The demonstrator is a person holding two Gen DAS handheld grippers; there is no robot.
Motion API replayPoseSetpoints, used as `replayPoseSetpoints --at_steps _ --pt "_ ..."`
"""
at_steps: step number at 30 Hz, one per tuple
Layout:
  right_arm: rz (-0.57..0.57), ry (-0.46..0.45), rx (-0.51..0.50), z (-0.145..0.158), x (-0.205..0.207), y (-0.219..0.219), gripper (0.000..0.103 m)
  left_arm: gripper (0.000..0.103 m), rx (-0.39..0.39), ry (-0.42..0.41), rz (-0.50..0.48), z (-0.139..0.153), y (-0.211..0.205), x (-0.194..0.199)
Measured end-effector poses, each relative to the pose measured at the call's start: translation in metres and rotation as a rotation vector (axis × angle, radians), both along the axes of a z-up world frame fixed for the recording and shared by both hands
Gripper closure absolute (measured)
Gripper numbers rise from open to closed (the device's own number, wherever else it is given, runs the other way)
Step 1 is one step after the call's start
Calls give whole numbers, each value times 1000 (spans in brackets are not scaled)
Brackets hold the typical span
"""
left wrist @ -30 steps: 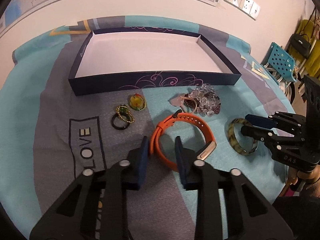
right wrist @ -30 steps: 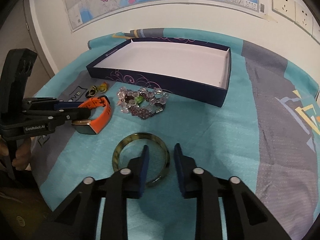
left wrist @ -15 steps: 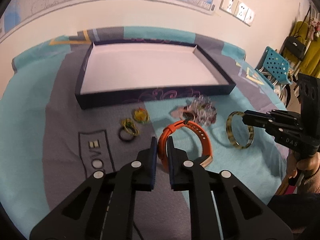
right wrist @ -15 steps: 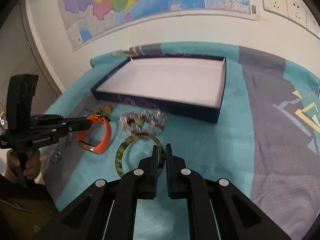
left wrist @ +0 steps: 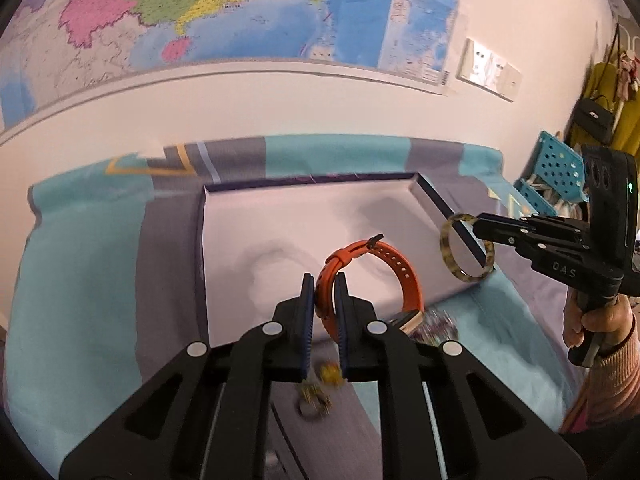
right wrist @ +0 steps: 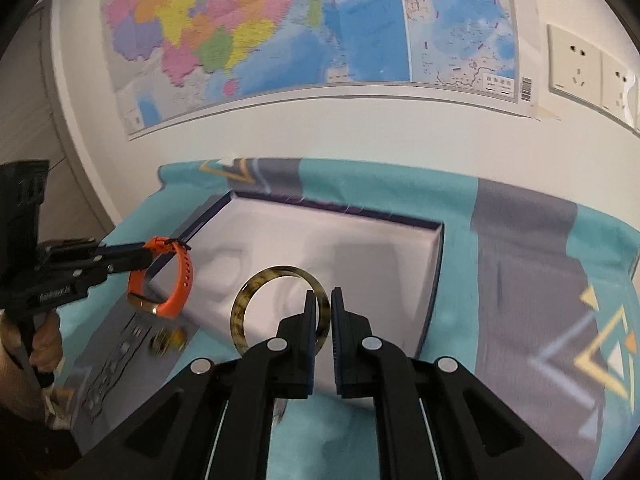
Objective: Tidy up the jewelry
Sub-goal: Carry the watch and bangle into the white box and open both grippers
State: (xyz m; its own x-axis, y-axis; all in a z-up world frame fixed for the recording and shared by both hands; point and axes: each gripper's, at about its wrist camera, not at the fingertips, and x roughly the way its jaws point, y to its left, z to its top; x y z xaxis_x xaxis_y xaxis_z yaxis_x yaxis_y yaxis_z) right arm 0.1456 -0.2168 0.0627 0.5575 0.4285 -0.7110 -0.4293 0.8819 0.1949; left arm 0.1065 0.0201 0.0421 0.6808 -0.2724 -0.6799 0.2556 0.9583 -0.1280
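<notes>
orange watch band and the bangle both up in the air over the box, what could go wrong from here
The left gripper pinches only one thin edge of the orange watch band, so the heavy buckle end could swing or slip out. The right gripper holds the tortoiseshell bangle by its smooth rim; it might twist free. Either could drop short of the box, landing on the cloth.

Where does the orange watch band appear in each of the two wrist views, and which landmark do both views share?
Left wrist view: the orange watch band sits at centre, clamped in the left tongs.
Right wrist view: it hangs at left, over the box's edge.
Shared landmark: the dark-rimmed white box.
</notes>
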Motion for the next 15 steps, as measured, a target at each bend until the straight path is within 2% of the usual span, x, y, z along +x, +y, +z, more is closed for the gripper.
replayPoseSetpoints --at_steps 9,15 --pt "-66 57 -29 -19 76 23 97 92 63 65 27 -24 -8 79" --pt "-82 106 -48 -32 103 37 97 92 83 134 35 -44 -6 117"
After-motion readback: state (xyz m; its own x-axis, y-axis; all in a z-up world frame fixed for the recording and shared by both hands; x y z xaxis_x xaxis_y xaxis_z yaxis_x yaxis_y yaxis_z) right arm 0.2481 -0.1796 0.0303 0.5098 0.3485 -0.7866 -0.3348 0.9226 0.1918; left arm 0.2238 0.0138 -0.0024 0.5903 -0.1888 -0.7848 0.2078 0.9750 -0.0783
